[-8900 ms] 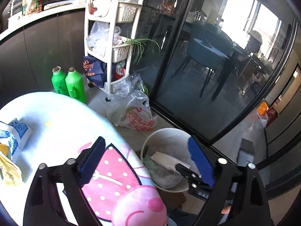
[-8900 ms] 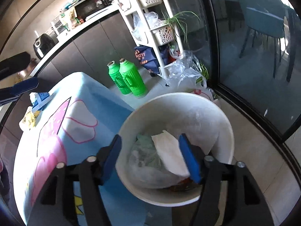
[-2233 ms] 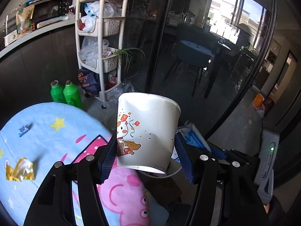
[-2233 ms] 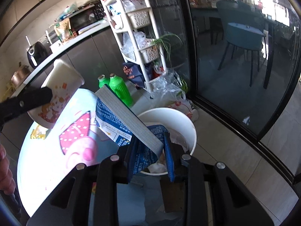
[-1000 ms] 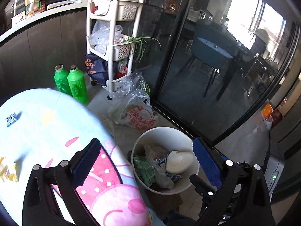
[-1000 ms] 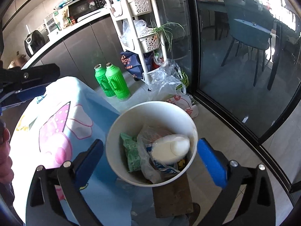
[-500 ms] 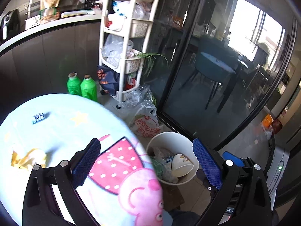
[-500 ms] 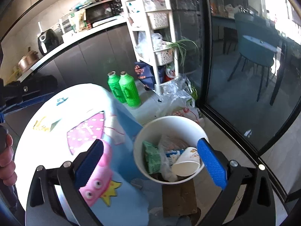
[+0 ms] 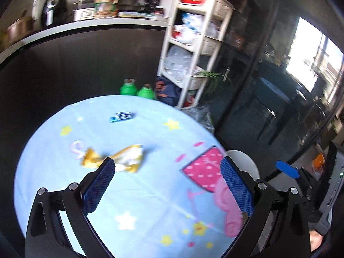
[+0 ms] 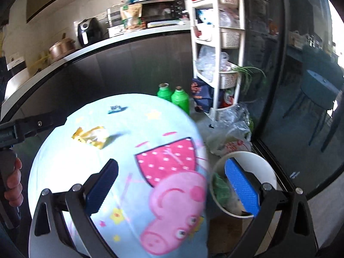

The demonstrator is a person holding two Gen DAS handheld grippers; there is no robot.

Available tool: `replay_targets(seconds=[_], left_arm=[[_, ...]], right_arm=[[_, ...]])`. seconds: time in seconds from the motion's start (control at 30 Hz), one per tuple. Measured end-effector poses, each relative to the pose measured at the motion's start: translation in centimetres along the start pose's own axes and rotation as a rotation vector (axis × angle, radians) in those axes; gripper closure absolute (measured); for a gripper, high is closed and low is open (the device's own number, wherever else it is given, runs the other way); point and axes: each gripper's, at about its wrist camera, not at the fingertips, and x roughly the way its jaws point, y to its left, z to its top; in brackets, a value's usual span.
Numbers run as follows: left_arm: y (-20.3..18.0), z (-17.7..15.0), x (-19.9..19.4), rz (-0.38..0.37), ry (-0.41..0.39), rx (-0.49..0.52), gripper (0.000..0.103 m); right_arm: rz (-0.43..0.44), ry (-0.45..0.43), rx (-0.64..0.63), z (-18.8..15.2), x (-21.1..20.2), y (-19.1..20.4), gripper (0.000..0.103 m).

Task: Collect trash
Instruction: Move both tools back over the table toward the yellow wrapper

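A crumpled yellow wrapper (image 9: 114, 157) lies on the round table with the light blue cartoon cloth (image 9: 150, 193); it also shows in the right wrist view (image 10: 91, 137). A small blue packet (image 9: 123, 116) lies farther back; the right wrist view shows it too (image 10: 117, 109). The white trash bin (image 10: 258, 165) stands on the floor right of the table, with trash inside; only its rim (image 9: 245, 161) shows in the left wrist view. My left gripper (image 9: 167, 185) is open and empty above the table, just in front of the wrapper. My right gripper (image 10: 172, 185) is open and empty over the table's right edge.
Two green bottles (image 10: 174, 95) stand on the floor behind the table. A white shelf rack (image 10: 217, 43) and plastic bags (image 10: 230, 131) stand by the glass door (image 10: 301, 86). A dark counter (image 9: 81, 25) with appliances runs along the back.
Both grippers have swung left from the bin toward the table. The yellow wrapper now sits close in front of my left gripper. Both stay open and empty.
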Motion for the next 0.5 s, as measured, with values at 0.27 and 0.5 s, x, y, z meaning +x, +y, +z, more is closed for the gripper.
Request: replay_targets(seconds=[0.27,0.5], left_arm=[[8.3,-0.7,-2.8,0.067,-0.02,-0.09,0.008],[13.7,-2.0,-2.9,0.074,0.012,-0.146,0.008]], right_arm=[[0.036,-0.041,-0.057,1.3,1.0,6.0,0.003],[0.079,0.024,-0.098,2.8,5.0,9.5,0.003]])
